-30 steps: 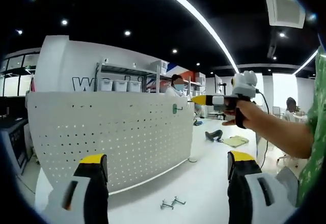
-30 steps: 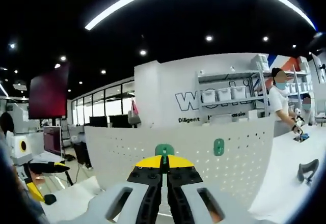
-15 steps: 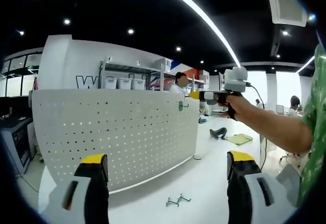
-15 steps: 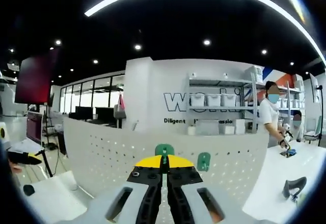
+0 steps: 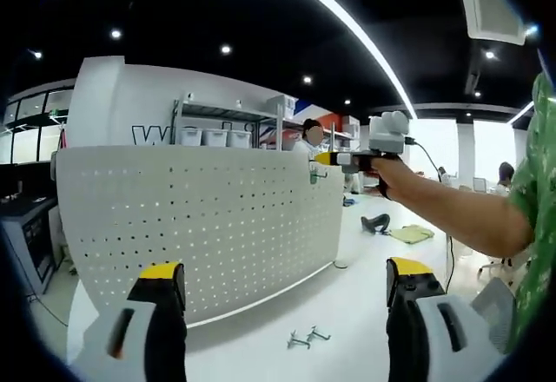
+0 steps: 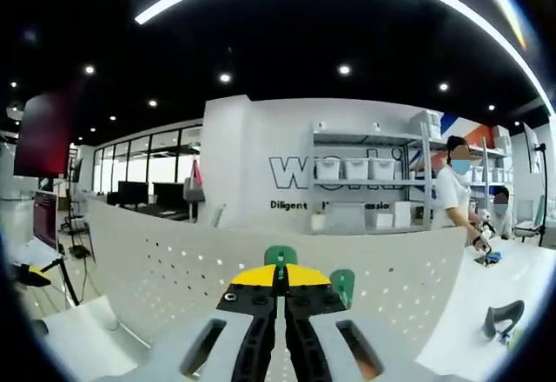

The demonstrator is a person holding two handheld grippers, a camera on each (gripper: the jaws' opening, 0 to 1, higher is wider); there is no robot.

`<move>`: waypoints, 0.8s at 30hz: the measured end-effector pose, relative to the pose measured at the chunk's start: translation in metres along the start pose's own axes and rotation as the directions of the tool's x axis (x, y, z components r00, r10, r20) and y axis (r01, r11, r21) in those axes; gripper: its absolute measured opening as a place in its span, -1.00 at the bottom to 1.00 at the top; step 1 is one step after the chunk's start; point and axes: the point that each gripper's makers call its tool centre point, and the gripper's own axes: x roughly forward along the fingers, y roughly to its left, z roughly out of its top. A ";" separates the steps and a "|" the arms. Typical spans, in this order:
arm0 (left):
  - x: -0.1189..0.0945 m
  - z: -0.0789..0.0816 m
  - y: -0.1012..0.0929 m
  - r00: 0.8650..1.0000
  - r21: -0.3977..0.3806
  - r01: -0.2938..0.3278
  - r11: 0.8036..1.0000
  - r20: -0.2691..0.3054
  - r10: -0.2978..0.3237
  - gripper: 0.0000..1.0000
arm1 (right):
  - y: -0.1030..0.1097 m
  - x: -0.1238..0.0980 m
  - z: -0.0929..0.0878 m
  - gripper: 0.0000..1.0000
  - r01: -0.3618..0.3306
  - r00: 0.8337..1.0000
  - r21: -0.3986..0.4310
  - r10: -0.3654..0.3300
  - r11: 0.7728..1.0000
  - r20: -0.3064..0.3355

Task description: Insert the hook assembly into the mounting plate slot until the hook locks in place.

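Note:
A white perforated mounting plate [image 5: 200, 226] stands upright on the white table. A green hook [image 5: 314, 172] is fixed near its top right corner. My right gripper [image 5: 326, 158], held in a person's hand, hovers at that corner with its yellow tips close to the hook. In the right gripper view, my right gripper [image 6: 280, 269] is shut on a green hook assembly [image 6: 280, 255], just in front of the plate [image 6: 156, 269]. The mounted green hook [image 6: 342, 283] sits just right of it. My left gripper [image 5: 282, 286] stands open, back from the plate, holding nothing.
Small metal hooks [image 5: 302, 339] lie on the table [image 5: 347, 312] in front of the plate. A dark tool [image 5: 375, 222] and a yellowish cloth [image 5: 410, 234] lie farther back. The person's arm [image 5: 452, 217] crosses from the right. Shelves with bins [image 6: 365, 169] and people stand behind.
My right gripper has moved left and closer to the plate's top right corner with the green hook assembly. The mounted hook now sits nearer its jaws. My left gripper has stayed open.

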 end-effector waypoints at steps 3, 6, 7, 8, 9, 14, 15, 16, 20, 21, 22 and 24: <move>0.001 -0.002 0.002 1.000 -0.003 -0.002 1.000 -0.004 0.002 0.96 | -0.002 0.006 -0.004 -1.00 0.004 1.000 0.010 -0.004 1.000 -0.006; 0.001 -0.003 0.004 1.000 -0.005 -0.004 1.000 -0.008 0.003 0.95 | -0.005 0.009 -0.008 -1.00 0.009 1.000 0.027 -0.008 1.000 -0.010; 0.002 -0.004 0.005 1.000 -0.006 -0.003 1.000 -0.011 0.003 0.95 | -0.006 0.011 -0.009 -1.00 0.012 1.000 0.029 -0.011 1.000 -0.008; 0.002 -0.005 0.005 1.000 -0.007 -0.003 1.000 -0.012 0.003 0.95 | -0.007 0.012 -0.009 -1.00 0.013 1.000 0.031 -0.013 0.999 -0.007; 0.002 -0.006 0.006 1.000 -0.007 -0.004 1.000 -0.015 0.004 0.95 | -0.008 0.013 -0.009 -1.00 0.014 1.000 0.035 -0.014 0.999 -0.007; 0.003 -0.008 0.009 1.000 -0.012 -0.008 1.000 -0.019 0.007 0.94 | -0.008 0.018 -0.011 -1.00 0.012 1.000 0.052 -0.012 0.999 -0.006; 0.003 -0.008 0.009 1.000 -0.012 -0.008 1.000 -0.020 0.008 0.94 | -0.008 0.019 -0.011 -1.00 0.012 1.000 0.052 -0.012 0.999 -0.007; 0.004 -0.008 0.009 1.000 -0.012 -0.009 1.000 -0.021 0.008 0.94 | -0.008 0.020 -0.012 -1.00 0.012 1.000 0.054 -0.012 0.998 -0.008; 0.004 -0.009 0.010 1.000 -0.011 -0.009 1.000 -0.022 0.009 0.93 | -0.008 0.022 -0.015 -1.00 0.014 1.000 0.056 -0.013 0.998 -0.011; 0.004 -0.009 0.011 1.000 -0.011 -0.010 1.000 -0.023 0.010 0.93 | -0.009 0.023 -0.015 -1.00 0.017 1.000 0.049 -0.016 0.999 -0.011; 0.004 -0.009 0.011 1.000 -0.011 -0.012 1.000 -0.025 0.012 0.93 | -0.009 0.023 -0.015 -1.00 0.018 1.000 0.047 -0.017 0.999 -0.011; 0.003 -0.010 0.012 1.000 -0.013 -0.013 1.000 -0.026 0.013 0.93 | -0.010 0.024 -0.015 -1.00 0.019 1.000 0.046 -0.019 0.999 -0.011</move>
